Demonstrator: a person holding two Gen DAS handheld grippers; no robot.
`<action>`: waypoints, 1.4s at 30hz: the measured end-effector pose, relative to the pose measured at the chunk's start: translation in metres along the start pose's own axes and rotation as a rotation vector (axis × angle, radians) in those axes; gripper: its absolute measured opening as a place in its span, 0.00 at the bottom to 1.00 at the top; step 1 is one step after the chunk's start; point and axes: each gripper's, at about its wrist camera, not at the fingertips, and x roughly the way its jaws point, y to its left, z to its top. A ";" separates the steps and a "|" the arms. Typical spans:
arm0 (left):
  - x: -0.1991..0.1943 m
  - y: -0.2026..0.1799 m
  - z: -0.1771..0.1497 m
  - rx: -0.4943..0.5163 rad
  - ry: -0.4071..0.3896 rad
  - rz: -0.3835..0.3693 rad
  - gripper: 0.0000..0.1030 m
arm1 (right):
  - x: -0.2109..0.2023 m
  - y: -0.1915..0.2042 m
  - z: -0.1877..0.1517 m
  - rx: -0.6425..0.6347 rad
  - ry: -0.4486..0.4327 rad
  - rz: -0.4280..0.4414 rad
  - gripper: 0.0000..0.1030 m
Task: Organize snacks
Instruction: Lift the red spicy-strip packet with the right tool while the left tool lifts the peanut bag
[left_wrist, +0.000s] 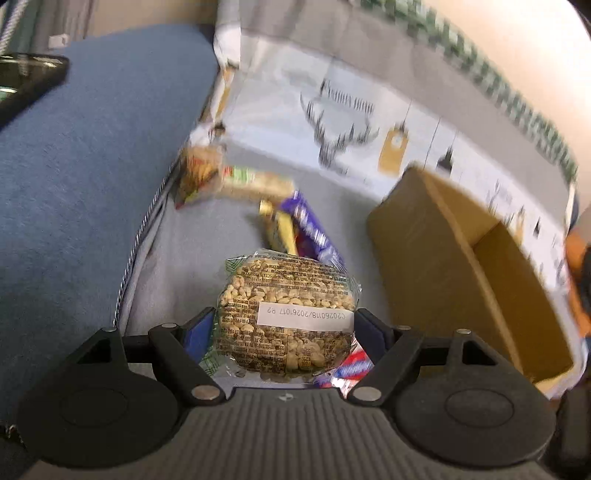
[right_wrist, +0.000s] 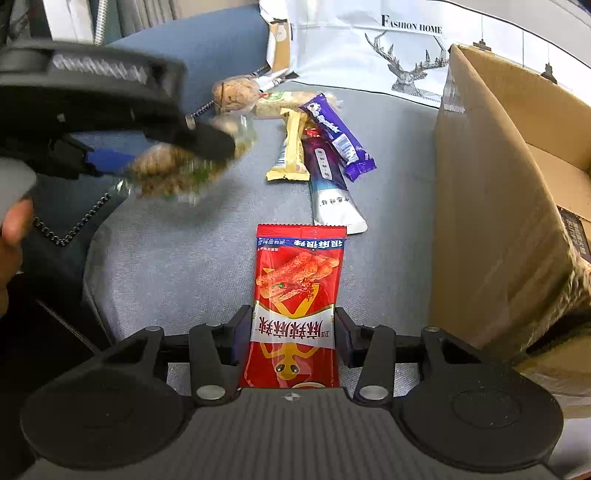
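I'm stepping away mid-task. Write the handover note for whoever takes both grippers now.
Left gripper: shut on the peanut pack, lifted above the cushion.
Right gripper: shut on the red pack.
Still on the cushion: purple bar, yellow bar, silver pouch, plus blurred packs behind them.
Box: open, to the right; contents mostly hidden.
Left: box both held packs, then the rest.
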 end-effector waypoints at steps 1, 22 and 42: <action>-0.002 0.000 0.001 -0.005 -0.020 0.003 0.81 | 0.000 0.000 -0.001 -0.008 -0.007 -0.001 0.47; 0.004 -0.016 0.002 0.069 -0.056 0.016 0.81 | 0.005 0.002 -0.005 -0.112 -0.032 0.005 0.52; -0.007 -0.002 0.001 -0.012 -0.099 -0.016 0.81 | -0.047 0.002 0.005 -0.139 -0.237 0.025 0.47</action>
